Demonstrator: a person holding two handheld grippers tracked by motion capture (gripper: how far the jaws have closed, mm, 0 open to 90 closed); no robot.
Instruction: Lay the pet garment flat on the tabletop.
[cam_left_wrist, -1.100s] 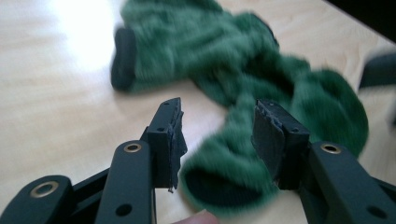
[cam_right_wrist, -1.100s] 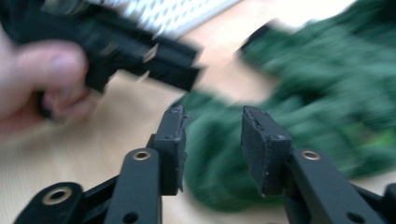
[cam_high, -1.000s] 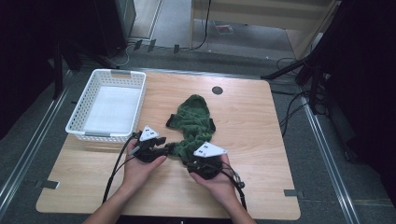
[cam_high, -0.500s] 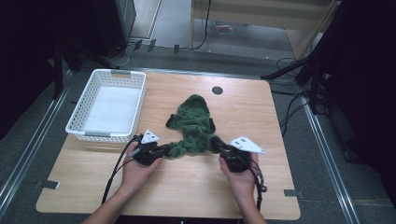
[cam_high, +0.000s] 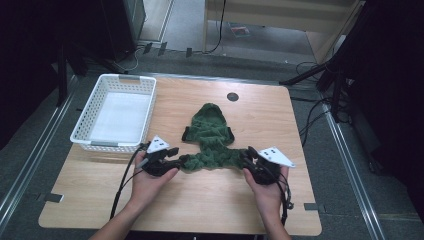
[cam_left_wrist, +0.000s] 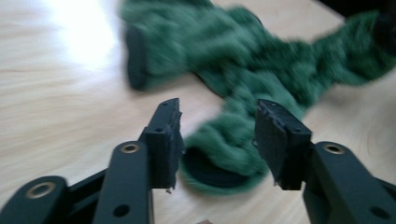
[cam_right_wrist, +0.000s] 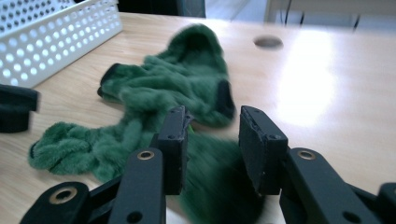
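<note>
A fuzzy green garment (cam_high: 210, 135) lies flat in the middle of the wooden table (cam_high: 200, 200), its lower part spread sideways into two ends. My left gripper (cam_high: 179, 161) is at the left end. In the left gripper view its jaws (cam_left_wrist: 218, 135) have just been opening, and a dark-lined cuff (cam_left_wrist: 219, 161) lies loose between them. My right gripper (cam_high: 246, 157) is at the right end. Its jaws (cam_right_wrist: 212, 140) have also just been opening, with blurred green cloth (cam_right_wrist: 219, 186) lying between the pads, which do not press on it.
A white perforated basket (cam_high: 82, 125) stands at the table's left rear, also seen in the right gripper view (cam_right_wrist: 56, 37). A dark round hole (cam_high: 232, 96) sits near the far edge. Bare wood stretches along the front between the person's hands.
The right gripper has moved to the right, drawing the garment's lower end out sideways. The left gripper has stayed in place. The cloth now lies stretched between the two grippers.
</note>
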